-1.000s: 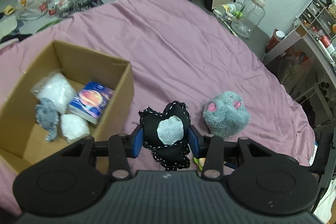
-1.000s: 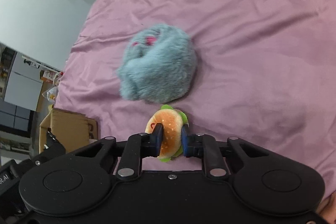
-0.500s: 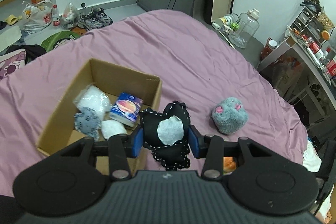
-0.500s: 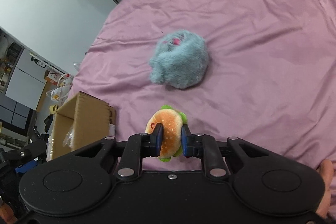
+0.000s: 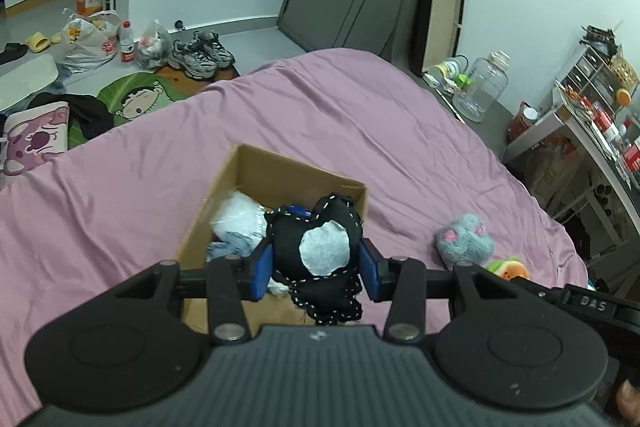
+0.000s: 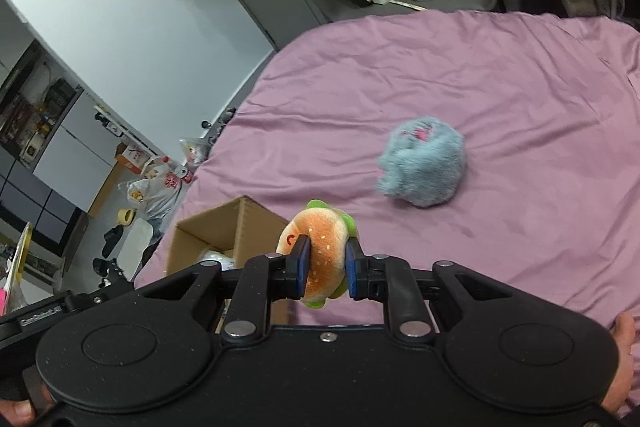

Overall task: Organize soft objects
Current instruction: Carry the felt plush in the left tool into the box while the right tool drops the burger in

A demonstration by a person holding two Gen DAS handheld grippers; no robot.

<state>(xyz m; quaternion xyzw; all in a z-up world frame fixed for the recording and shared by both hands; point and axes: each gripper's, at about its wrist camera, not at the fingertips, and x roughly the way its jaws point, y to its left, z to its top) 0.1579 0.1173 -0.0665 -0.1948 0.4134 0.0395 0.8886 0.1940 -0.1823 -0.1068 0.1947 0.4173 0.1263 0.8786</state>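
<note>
Left wrist view: the left gripper (image 5: 316,269) pinches the black stitched plush (image 5: 320,259) by its middle, above the cardboard box (image 5: 280,171); it looks light and squashy, so a waist grip suits; the right gripper (image 6: 324,269) squeezes the burger plush (image 6: 320,251); the grey furry toy (image 6: 424,167) lies on the bed (image 6: 520,107).

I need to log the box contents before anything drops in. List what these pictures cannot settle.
- Cardboard box contents, left wrist view: the black plush in the left gripper covers the middle, so no count.
- Same box, right wrist view: the right gripper cuts off its near part.
- Grey plush, right wrist view: motion-blurred, face unreadable.
- Burger plush, left wrist view: mostly behind the gripper bodies.
</note>
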